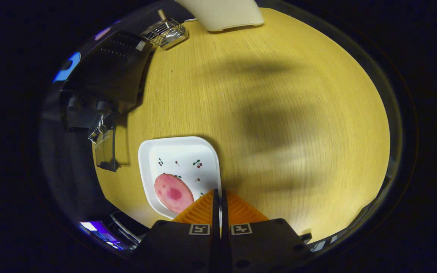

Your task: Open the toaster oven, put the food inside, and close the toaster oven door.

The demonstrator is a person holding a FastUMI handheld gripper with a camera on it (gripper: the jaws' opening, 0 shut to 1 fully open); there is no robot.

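A white square plate [180, 159] with small cherry prints carries a round pink slice of food [173, 193] on its near part. My gripper [219, 195] is shut on the plate's right rim, and a thin white strip of rim shows between the two fingers. The black toaster oven [108, 72] stands beyond the plate to the left on the wooden table [279, 113]. Its glass door [105, 149] is swung open toward the plate. I see the oven from above, so its inside is hidden.
A small wire rack with a wooden handle [166, 32] lies past the oven at the table's far side. A cream-coloured object [222, 15] sits beside it. Broad shadows fall across bare tabletop to the right of the plate.
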